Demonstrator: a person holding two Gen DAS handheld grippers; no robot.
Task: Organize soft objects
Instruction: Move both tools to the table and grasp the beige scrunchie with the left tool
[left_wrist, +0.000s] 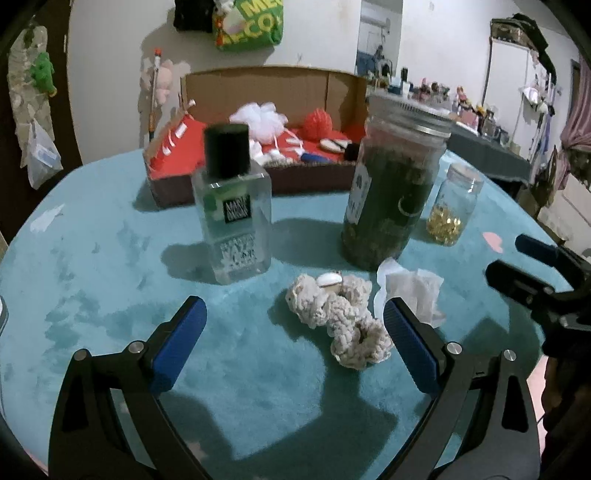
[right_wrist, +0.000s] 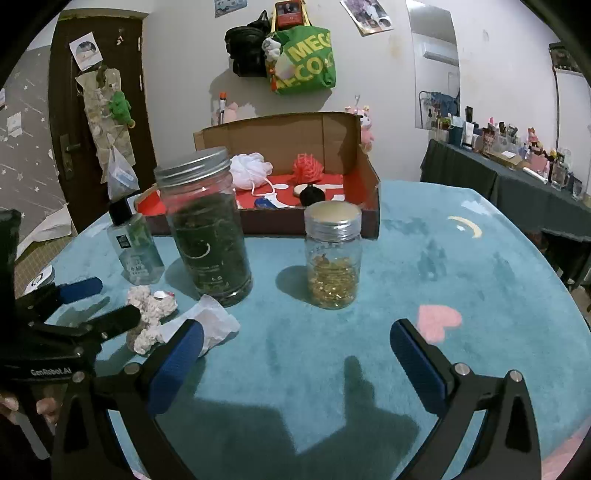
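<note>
A cream crocheted soft piece (left_wrist: 341, 314) with a small white shell-like clip lies on the teal tablecloth, just inside my left gripper's right finger. My left gripper (left_wrist: 295, 317) is open and empty above the cloth. A crumpled white tissue (left_wrist: 410, 291) lies beside the crochet. My right gripper (right_wrist: 297, 336) is open and empty over bare cloth; its left finger is next to the tissue (right_wrist: 214, 325) and crochet (right_wrist: 149, 317). An open cardboard box (right_wrist: 365, 206) with red lining holds a white puff (right_wrist: 249, 168), a red puff (right_wrist: 308, 166) and small items.
A clear square bottle with black cap (left_wrist: 232, 206), a tall jar of dark green contents (left_wrist: 391, 184) and a small jar of gold bits (right_wrist: 332, 254) stand mid-table. The right gripper shows at the right edge of the left wrist view (left_wrist: 535, 273). A cluttered side table (right_wrist: 517, 173) stands at the right.
</note>
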